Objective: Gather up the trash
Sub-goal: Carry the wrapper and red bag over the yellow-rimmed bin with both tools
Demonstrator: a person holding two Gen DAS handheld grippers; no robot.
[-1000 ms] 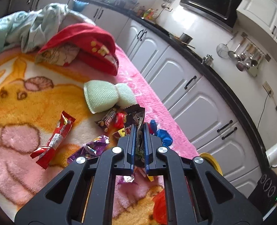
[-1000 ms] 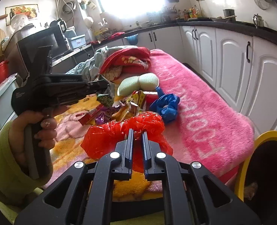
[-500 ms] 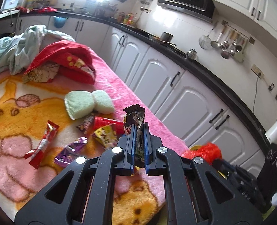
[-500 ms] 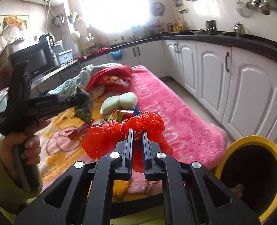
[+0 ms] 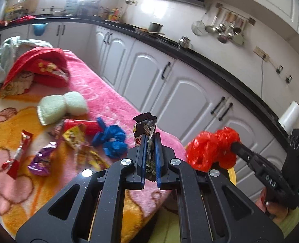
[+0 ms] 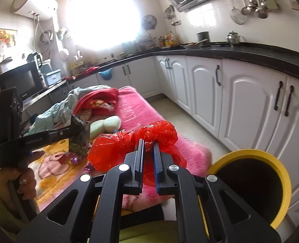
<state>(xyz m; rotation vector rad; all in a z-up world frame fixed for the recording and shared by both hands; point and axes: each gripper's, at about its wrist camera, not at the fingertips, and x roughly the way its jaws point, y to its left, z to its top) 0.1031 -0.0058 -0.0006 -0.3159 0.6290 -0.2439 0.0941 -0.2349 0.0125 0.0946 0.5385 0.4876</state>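
My left gripper [image 5: 149,139] is shut on a dark brown snack wrapper [image 5: 145,127] and holds it above the blanket's near right edge; it also shows in the right wrist view [image 6: 79,139]. My right gripper [image 6: 148,143] is shut on a crumpled red plastic bag [image 6: 129,147], held in the air left of the yellow-rimmed black bin [image 6: 250,184]. The bag also shows in the left wrist view [image 5: 212,149]. Several wrappers lie on the blanket: a red one [image 5: 17,158], a purple one [image 5: 42,158], a yellow one [image 5: 74,137], and a blue crumpled bag [image 5: 113,139].
The pink and orange blanket [image 5: 100,93] covers a low bed. A pale green knit item [image 5: 60,107], a red cloth [image 5: 42,68] and light clothes [image 5: 3,60] lie at its far end. White cabinets [image 6: 240,105] line the right side.
Both grippers have lifted away from the blanket and swung right toward the bin, each keeping its load. The bin's opening now shows larger in the right wrist view.
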